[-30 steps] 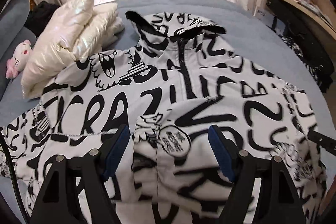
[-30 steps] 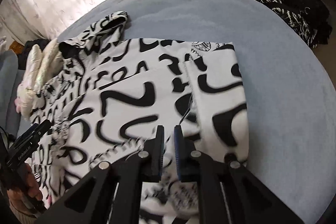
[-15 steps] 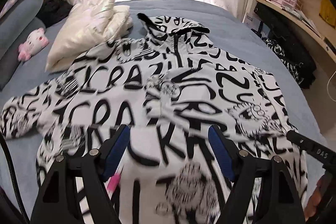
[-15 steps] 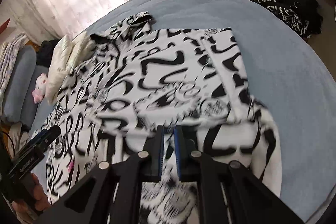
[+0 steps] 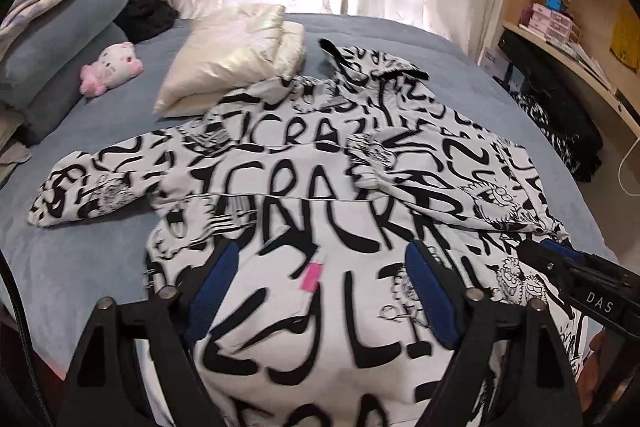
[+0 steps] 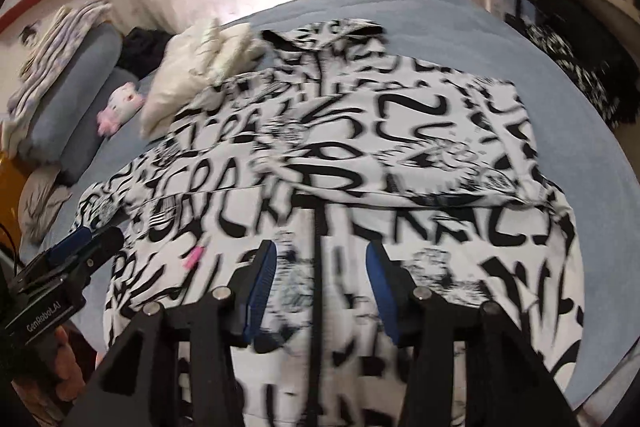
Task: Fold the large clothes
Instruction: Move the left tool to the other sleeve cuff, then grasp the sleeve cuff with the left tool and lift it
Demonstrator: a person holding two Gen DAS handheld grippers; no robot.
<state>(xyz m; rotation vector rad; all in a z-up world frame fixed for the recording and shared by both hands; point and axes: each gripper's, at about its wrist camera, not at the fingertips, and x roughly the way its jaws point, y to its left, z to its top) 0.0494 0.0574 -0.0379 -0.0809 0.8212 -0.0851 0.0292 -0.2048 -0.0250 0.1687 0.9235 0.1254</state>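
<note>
On a grey-blue bed (image 5: 100, 267) seen from the left wrist, a large white hooded jacket with bold black graffiti lettering (image 5: 320, 187) lies spread flat, hood at the far end, one sleeve reaching left and the other folded across the chest. The left gripper (image 5: 324, 291) hovers above the near hem, its blue-padded jaws wide and opening, holding nothing. A folded cream puffer jacket (image 5: 232, 59) rests just beyond the left shoulder, and a pink-and-white plush toy (image 5: 110, 69) lies farther left by grey pillows (image 5: 60, 39).

From the right wrist, blurred, the same jacket (image 6: 400, 147) fills the bed (image 6: 580, 107). The right gripper (image 6: 320, 279) hangs over the zip line near the hem, jaws partway apart and opening, gripping nothing. The left gripper (image 6: 86, 243) shows at the near left.
</note>
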